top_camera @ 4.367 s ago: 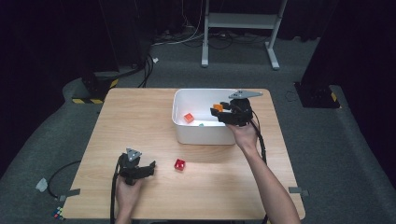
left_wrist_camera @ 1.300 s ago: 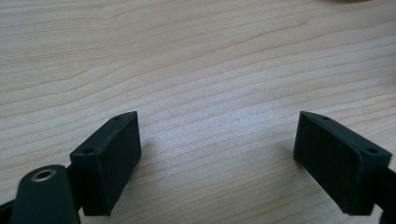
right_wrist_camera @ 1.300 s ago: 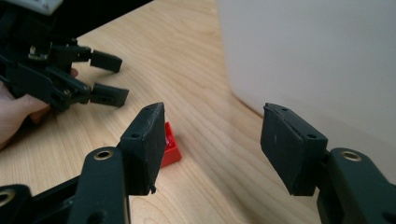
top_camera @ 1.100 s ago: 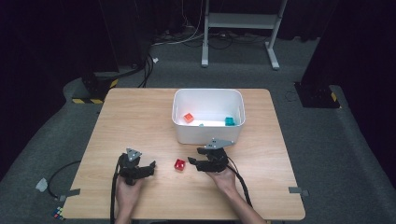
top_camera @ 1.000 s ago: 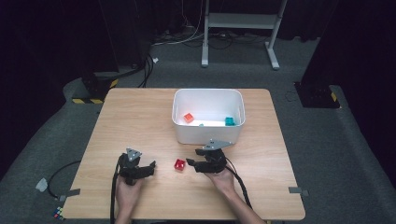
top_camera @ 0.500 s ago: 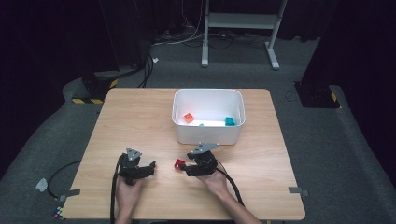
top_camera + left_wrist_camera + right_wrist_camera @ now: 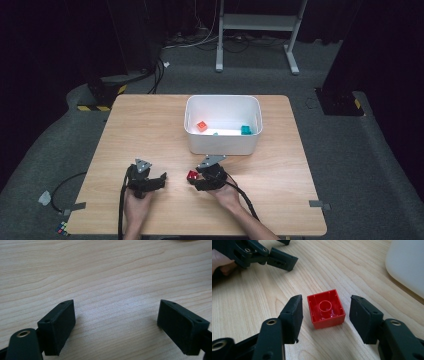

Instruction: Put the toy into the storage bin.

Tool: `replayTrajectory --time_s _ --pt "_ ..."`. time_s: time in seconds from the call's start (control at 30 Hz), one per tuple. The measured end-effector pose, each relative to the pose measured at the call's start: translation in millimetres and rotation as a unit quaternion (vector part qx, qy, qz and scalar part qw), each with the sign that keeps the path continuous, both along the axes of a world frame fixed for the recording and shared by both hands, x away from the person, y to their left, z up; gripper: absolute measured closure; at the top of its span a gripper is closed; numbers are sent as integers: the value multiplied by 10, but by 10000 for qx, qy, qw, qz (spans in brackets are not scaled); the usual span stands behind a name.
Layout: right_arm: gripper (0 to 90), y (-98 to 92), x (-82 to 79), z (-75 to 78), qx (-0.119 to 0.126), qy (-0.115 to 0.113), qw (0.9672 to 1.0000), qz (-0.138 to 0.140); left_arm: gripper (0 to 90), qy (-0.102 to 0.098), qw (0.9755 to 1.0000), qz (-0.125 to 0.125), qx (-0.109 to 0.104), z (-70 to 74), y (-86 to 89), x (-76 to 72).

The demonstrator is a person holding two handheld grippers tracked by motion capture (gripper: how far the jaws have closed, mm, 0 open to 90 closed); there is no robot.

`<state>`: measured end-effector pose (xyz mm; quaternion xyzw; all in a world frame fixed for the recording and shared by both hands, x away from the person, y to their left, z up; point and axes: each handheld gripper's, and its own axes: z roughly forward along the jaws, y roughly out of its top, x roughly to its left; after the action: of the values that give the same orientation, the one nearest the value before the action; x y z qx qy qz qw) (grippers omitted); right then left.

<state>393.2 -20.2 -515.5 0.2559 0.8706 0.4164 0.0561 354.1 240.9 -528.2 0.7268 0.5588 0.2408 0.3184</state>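
**Ann:** Down at the near edge of the table (image 7: 150, 125), the right gripper (image 7: 325, 312) sits low over the red brick (image 7: 327, 308). It's lying hollow side up on the wood, right between the two jaws.

**Ben:** Any contact?

**Ann:** None. In the right gripper view there's a sliver of bare wood on each side of the brick. The jaws have just been closing in on it, but the pads aren't pressing on it, so nothing is held.

**Ben:** And from above?

**Ann:** From the high view, the right gripper (image 7: 196, 180) points left with the brick (image 7: 192, 175) at its tip, just in front of the white bin (image 7: 223, 145). Inside the bin lie an orange block (image 7: 201, 126) and a teal block (image 7: 245, 130), well apart from each other.

**Ben:** The other hand?

**Ann:** The left gripper (image 7: 159, 181) rests on the table near the brick, just left of it. Its own view has the left gripper (image 7: 116, 320) spread wide, plain wood grain between the jaws, gripping nothing.

**Ben:** They can see each other?

**Ann:** The right gripper view catches the left gripper (image 7: 280, 251) at top left, beyond the brick.
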Motion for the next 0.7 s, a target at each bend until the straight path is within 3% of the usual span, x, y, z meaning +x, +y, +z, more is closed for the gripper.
replayTrajectory --time_s 0.33,0.7 --pt "564 32 -22 -25 -221 -87 9997 79 151 4 10000 -3 0 1 1 0" --pt "585 23 -32 -15 -246 -120 9996 84 151 3 10000 -6 -4 1 1 0"
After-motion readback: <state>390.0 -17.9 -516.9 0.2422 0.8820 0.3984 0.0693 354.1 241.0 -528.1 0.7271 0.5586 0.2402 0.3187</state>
